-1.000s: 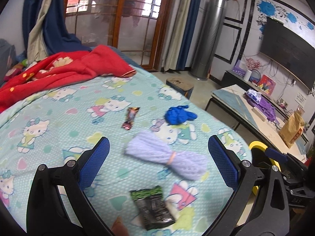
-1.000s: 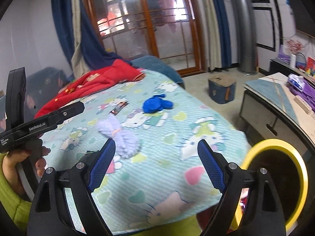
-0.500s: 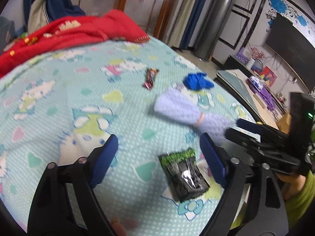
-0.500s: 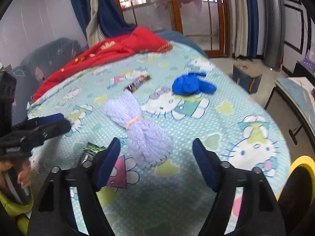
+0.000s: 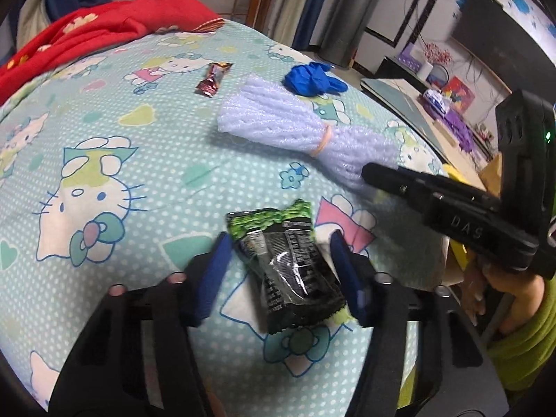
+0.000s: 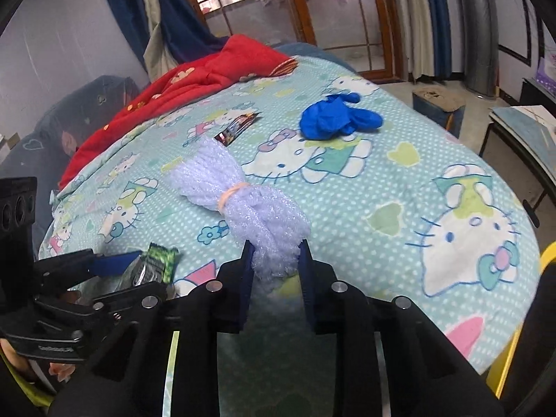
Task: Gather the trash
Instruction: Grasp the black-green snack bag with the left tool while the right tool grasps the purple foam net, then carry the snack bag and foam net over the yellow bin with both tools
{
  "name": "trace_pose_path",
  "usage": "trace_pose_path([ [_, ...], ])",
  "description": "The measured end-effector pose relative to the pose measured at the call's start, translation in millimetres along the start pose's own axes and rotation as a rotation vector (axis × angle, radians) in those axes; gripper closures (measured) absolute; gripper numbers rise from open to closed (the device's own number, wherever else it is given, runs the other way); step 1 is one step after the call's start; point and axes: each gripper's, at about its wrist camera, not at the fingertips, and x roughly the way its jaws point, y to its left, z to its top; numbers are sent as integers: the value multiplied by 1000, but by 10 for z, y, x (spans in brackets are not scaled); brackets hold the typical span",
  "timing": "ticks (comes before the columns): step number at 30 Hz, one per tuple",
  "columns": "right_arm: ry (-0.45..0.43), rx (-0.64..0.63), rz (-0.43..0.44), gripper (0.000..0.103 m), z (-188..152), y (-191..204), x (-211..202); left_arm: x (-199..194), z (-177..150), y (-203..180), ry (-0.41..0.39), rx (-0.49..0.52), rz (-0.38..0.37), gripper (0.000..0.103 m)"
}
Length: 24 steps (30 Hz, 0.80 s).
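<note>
Left claw [image 5: 279,253] closing around black-and-green foil snack wrapper [image 5: 290,267] on the bed; pads not touching yet. Right claw [image 6: 274,255] closing, pinching lilac foam-net bundle [image 6: 243,198]. Blue crumpled glove [image 6: 338,116], small candy wrapper [image 5: 213,78] beyond, unobstructed.

The yellow bin [image 6: 547,253] is cut off at the frame's edge.

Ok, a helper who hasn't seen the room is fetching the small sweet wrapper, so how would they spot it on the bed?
Start at the red blanket heaped at the far end of the cartoon-cat bedsheet. Just this side of it lies the sweet wrapper, beyond the pale purple foam net bundle and left of the crumpled blue glove. It is the smallest piece, shiny maroon, with twisted ends.
</note>
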Motion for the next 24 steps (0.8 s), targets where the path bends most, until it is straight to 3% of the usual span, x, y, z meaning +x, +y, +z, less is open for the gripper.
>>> trace_pose_path([
  [3, -11, 25, -6, 80, -24, -57, -62, 4, -17, -36, 1, 21, 6, 62],
  [8, -50, 46, -17, 80, -61, -120, -231, -4, -8, -58, 1, 30, -16, 87],
  [10, -63, 41, -19, 80, -57, -121, -296, -28, 1, -78, -8, 37, -27, 92],
  [24, -164, 67, -81, 80, -134, -422, -944, -219, 133, -453, -85, 58, -112, 93],
])
